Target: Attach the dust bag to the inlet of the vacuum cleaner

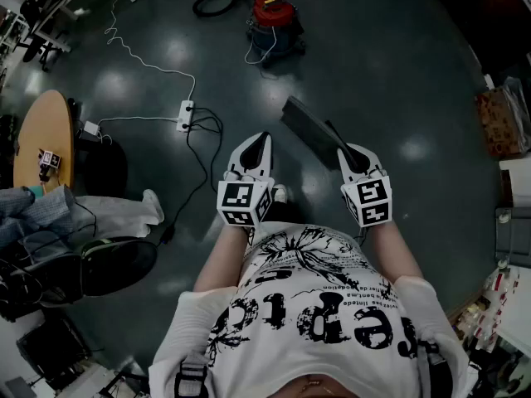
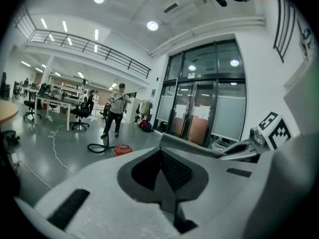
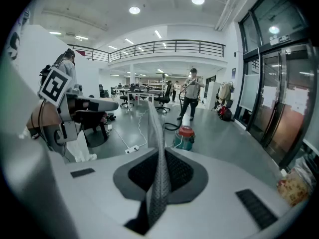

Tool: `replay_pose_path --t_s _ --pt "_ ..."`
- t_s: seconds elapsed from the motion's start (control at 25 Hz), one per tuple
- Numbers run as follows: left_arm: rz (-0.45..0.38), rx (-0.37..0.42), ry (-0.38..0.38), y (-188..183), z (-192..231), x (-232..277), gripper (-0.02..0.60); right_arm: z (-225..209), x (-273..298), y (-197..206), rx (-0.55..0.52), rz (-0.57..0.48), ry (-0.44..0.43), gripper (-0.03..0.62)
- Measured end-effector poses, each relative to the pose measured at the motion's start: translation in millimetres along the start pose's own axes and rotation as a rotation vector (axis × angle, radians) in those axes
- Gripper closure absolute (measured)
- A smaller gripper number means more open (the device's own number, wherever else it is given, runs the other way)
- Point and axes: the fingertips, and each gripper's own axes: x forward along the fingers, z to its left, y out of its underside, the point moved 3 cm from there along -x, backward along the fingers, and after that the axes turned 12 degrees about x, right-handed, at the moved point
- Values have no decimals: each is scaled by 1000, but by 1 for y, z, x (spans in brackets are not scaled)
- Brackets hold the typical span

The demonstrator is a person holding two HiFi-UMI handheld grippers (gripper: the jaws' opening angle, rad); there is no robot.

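The vacuum cleaner (image 1: 272,23), a blue canister with a red lid, stands on the floor far ahead of me; it also shows small in the left gripper view (image 2: 122,149) and the right gripper view (image 3: 185,136). My right gripper (image 1: 342,152) is shut on the dust bag (image 1: 311,131), a flat dark grey sheet that sticks out up and to the left. In the right gripper view the bag (image 3: 158,163) runs edge-on between the pads. My left gripper (image 1: 262,139) is shut with nothing in it, held beside the right one at waist height.
A white power strip (image 1: 185,114) with cables lies on the floor ahead left. A round wooden table (image 1: 41,139) and an office chair (image 1: 116,264) stand at my left. A person (image 3: 191,96) stands beyond the vacuum with its hose. Boxes (image 1: 502,118) line the right side.
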Motion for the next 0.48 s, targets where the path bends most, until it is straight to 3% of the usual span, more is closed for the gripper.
replay_pose_path --t_s 0.12,0.48 --pt "11 -65 22 -4 34 24 578 -3 34 -22 12 7 13 569" --pt "69 -65 9 -5 95 116 578 -56 122 -81 20 -1 13 569"
